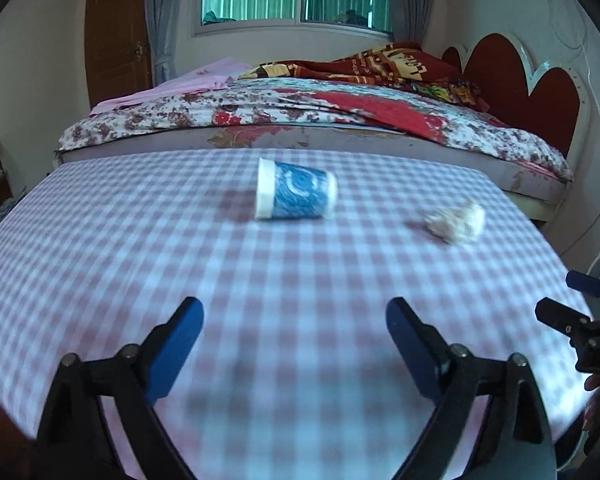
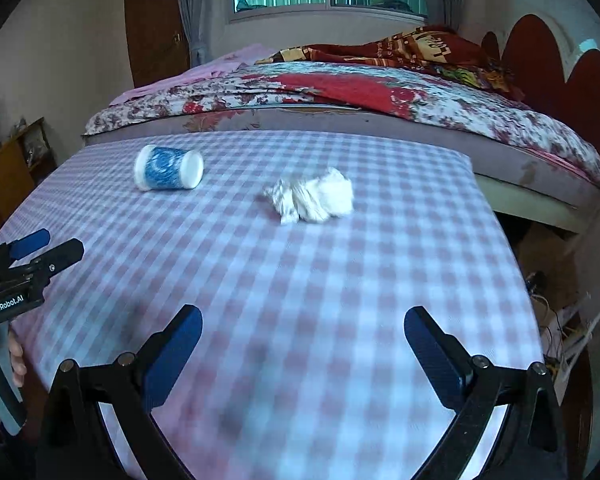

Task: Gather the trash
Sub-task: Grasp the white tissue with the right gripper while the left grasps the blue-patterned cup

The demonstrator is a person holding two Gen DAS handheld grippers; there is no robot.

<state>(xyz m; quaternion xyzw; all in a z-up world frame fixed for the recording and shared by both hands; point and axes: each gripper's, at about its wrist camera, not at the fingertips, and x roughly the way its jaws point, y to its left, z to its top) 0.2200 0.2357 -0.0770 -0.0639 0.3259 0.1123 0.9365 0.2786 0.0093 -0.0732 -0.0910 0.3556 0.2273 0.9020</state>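
Hovering over the pink-and-white checked tablecloth [image 1: 100,240], the left gripper [image 1: 294,320] has its blue-padded jaws spread wide with nothing between them; the right gripper [image 2: 302,328] is likewise wide apart and empty. Ahead of the left one, a blue-and-white paper cup [image 1: 296,195] lies on its side; the crumpled white tissue [image 2: 314,198] rests near it, to its right. Only the right wrist view shows a hand [image 2: 4,364] on the left gripper's handle.
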